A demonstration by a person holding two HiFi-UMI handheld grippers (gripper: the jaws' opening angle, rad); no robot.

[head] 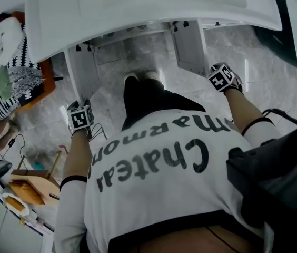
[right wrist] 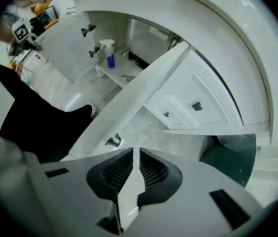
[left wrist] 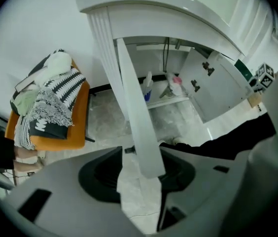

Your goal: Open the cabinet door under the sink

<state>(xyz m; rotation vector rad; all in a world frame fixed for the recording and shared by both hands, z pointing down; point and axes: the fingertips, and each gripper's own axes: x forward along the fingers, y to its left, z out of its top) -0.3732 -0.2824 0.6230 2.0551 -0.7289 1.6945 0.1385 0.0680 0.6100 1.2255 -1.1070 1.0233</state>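
Observation:
Both white doors under the sink (head: 138, 9) stand swung out. The left door (head: 80, 73) shows its thin edge (left wrist: 136, 112) in the left gripper view, and that edge runs between the wide-open jaws of my left gripper (left wrist: 141, 154), with floor showing beside it. In the head view the left gripper (head: 80, 121) hangs by that door's outer edge. The right door (head: 190, 46) crosses the right gripper view as a slanted panel (right wrist: 144, 93) with a small metal handle (right wrist: 113, 141). My right gripper (right wrist: 133, 153) points down over it, jaws drawn together to a thin slit and holding nothing.
Inside the cabinet a blue spray bottle (left wrist: 148, 88) and a pink item (left wrist: 177, 85) stand on a low shelf. An orange chair (left wrist: 50, 132) piled with clothes is at the left. The person's dark trousers (head: 148, 99) and shoes face the opening. A dark green object (right wrist: 227, 152) sits at the right.

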